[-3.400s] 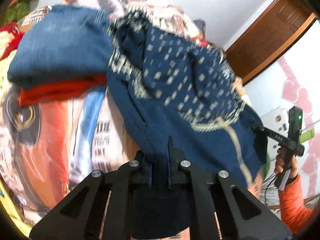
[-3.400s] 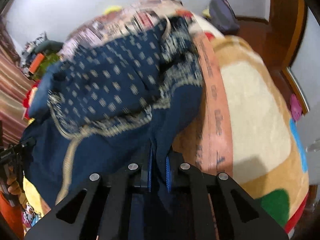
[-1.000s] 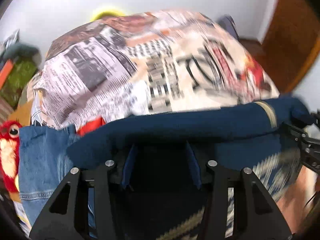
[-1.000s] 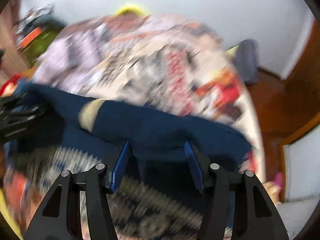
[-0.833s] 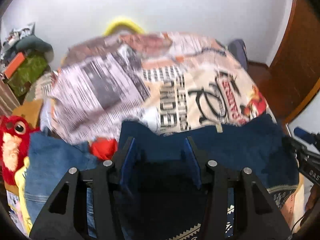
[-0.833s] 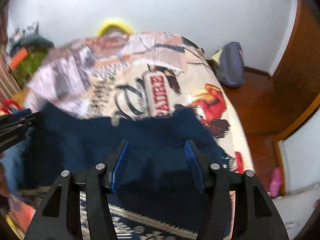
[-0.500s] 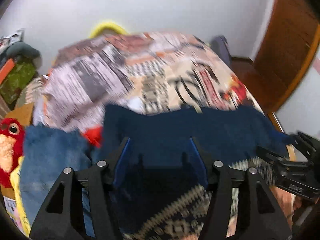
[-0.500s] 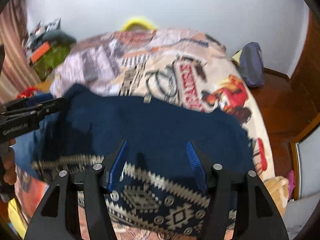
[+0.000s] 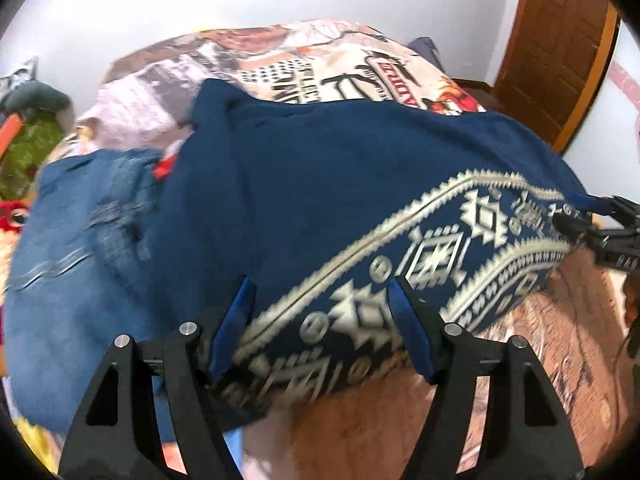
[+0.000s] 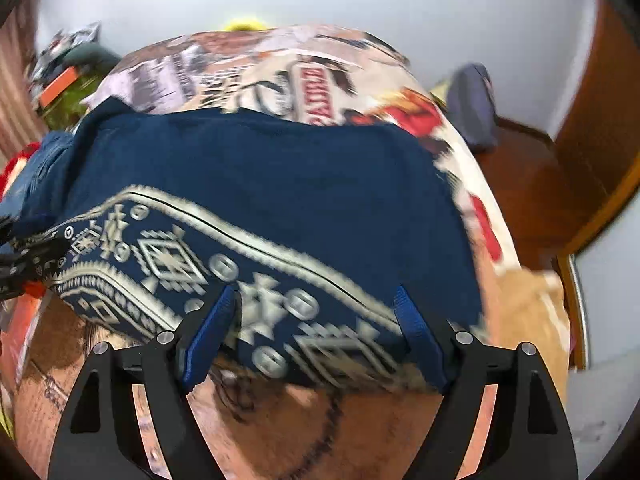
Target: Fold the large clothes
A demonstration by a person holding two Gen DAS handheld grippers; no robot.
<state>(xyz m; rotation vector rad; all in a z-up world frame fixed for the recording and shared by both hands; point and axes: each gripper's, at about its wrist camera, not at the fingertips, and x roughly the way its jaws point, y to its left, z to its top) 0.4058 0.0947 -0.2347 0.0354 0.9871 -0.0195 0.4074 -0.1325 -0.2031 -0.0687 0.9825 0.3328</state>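
A navy blue garment (image 9: pixel 320 184) with a cream patterned band lies spread flat across the bed; it also shows in the right wrist view (image 10: pixel 280 192). My left gripper (image 9: pixel 320 320) is open, its fingers spread over the near patterned edge on the garment's left side. My right gripper (image 10: pixel 316 320) is open over the near patterned edge on the right side. The right gripper's tip (image 9: pixel 592 224) shows at the garment's right end in the left wrist view. The left gripper's tip (image 10: pixel 24 260) shows at the left edge in the right wrist view.
A blue denim piece (image 9: pixel 72 248) over something red lies left of the garment. The bed cover (image 10: pixel 280 68) carries newspaper and cartoon prints. A red plush toy (image 9: pixel 12 216) sits at the far left. A wooden door (image 9: pixel 560 48) and a dark bag (image 10: pixel 472 108) stand right.
Both grippers held the garment shut 3.4 s ago. Both are open from about a second ago. The garment has been laid flat on the bed and both grippers have drawn back to its near edge.
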